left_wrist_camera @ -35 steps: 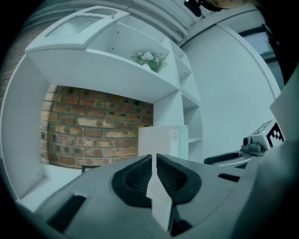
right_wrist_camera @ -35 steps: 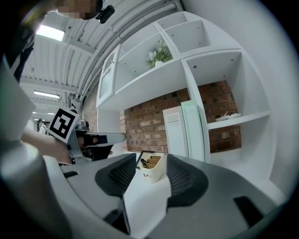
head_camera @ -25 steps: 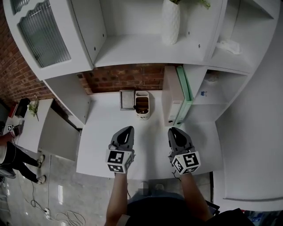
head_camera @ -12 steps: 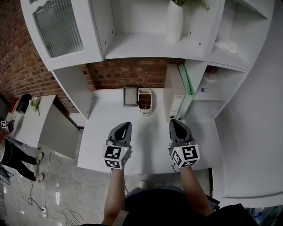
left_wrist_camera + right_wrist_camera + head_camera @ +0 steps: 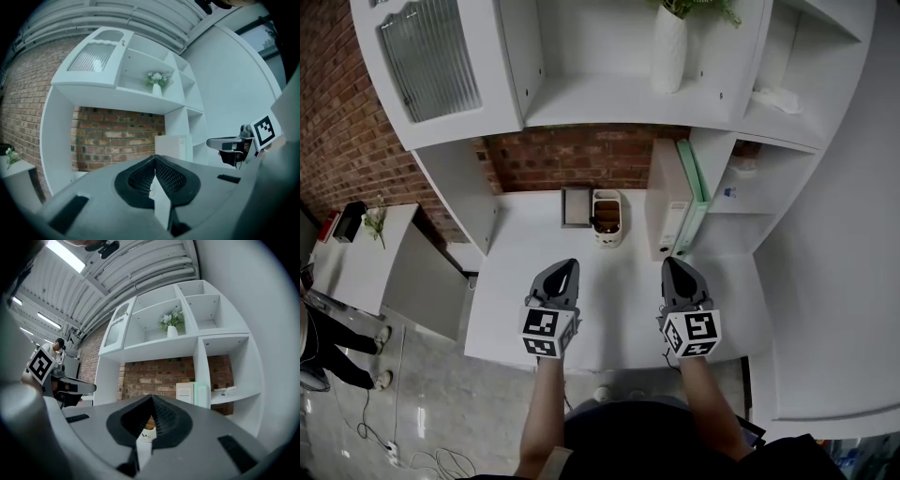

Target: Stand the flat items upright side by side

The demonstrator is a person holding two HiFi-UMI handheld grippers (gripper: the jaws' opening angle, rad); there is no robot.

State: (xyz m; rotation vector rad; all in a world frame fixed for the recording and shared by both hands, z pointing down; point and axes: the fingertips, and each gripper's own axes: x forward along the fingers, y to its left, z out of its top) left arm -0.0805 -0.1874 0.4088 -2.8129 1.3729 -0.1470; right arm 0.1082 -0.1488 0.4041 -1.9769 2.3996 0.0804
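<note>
1. Head view: the left tongs and the right tongs are held level and side by side over the near part of the white counter, well apart from every item.
2. Both pairs of tongs are closed, pad against pad, and nothing is gripped. This posture is judged to be a neutral one, since no item is within reach of the tips.
3. The task's things are found at the right rear of the counter. A pale cream flat file folder and a mint-green flat file folder are stood upright, face to face and touching.
4. The green folder is set against the white shelf partition, so both are judged to be propped against tipping. The arrangement asked for appears to be complete for these two.
5. A grey flat rectangular panel is placed at the foot of the red brick wall. Whether it lies flat or leans cannot be told.
6. A white cup-shaped holder with brown contents is stood just beside the panel.
7. A white ribbed vase with greenery is kept on the shelf above, clear of the work.
8. Count: two tongs, two folders, one panel, one holder, one vase.
</note>
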